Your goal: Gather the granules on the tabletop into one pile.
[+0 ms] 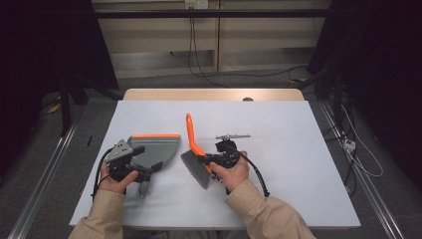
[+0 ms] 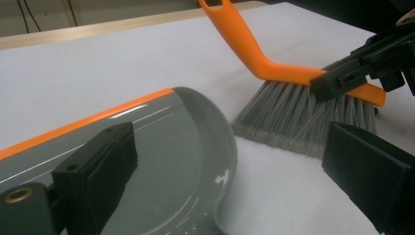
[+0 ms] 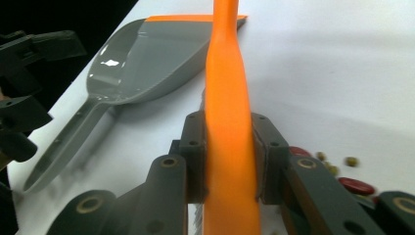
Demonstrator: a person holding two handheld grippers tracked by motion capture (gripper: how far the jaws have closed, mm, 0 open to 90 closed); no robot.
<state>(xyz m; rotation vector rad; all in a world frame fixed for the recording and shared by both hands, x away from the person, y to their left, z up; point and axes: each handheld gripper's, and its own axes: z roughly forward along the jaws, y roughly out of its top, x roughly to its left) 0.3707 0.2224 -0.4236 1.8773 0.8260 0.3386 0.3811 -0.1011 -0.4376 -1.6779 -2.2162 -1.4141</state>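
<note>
both grippers engaged: right gripper (image 3: 227,161) clenched the brush (image 1: 195,158); left gripper (image 2: 235,181) stood released over the dustpan (image 1: 155,147); bristles should stay low, sweeping short toward it.

We are in what looks like a lab or recording studio: black curtains (image 1: 45,45) hang at both sides, metal rails (image 1: 42,169) run along the grey floor, cables (image 1: 199,55) trail from a wall socket (image 1: 195,4), and a white-topped table (image 1: 298,149) stands alone
</note>
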